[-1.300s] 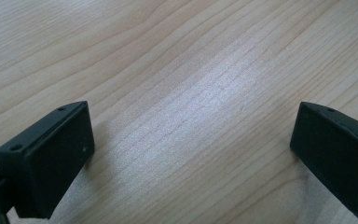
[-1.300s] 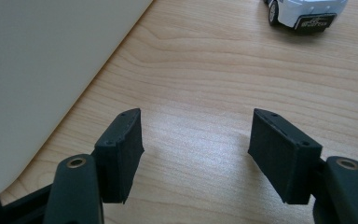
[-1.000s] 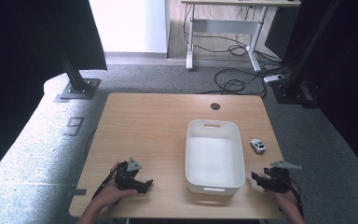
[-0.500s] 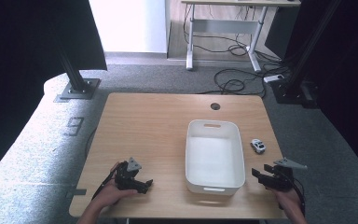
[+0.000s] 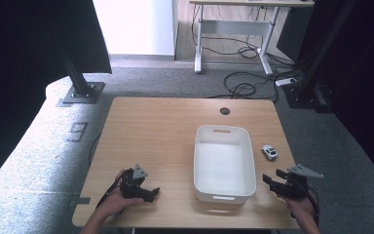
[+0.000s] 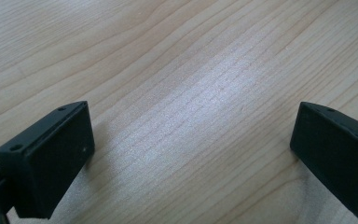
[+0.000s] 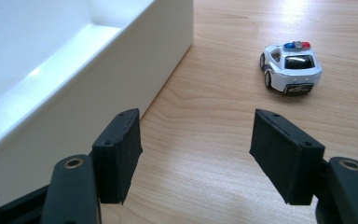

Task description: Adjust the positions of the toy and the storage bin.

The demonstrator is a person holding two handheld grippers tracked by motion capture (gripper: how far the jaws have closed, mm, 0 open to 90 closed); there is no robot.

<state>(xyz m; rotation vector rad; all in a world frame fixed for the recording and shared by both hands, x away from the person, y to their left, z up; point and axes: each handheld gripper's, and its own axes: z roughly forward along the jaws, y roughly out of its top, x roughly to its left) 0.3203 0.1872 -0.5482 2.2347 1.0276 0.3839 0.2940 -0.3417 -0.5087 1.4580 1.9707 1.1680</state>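
On the left side of the desk (image 5: 160,126) a hand holds the left claw (image 5: 150,193) low over bare wood. Its jaws stand wide apart with nothing between them. The left gripper view looks straight down on the wood grain of the desk, right up close.

In the middle sits a white tub (image 5: 222,163). It has nothing in it. It is deep, with a hand slot at each short end.

Just to the right of the tub is a little toy police car (image 5: 270,152). It stands on its wheels on the desk, near the tub wall but not touching it. It is white with dark windows and a red and blue light bar on top.

The right claw (image 5: 271,183) is at the near right of the desk, pointing at the car. Its jaws are apart too, and hold nothing. The car is ahead of them, not yet between them.

I think the car is light and made of hard plastic. It will not squash. It is smooth, and it may roll away on its wheels if bumped. The best place to grab it is across its two flat sides.

The high view shows the whole desk, but the car is tiny there. The right gripper view shows the toy police car (image 7: 290,66) big, with its back end toward the claw, and the tall wall of the white tub (image 7: 98,88).
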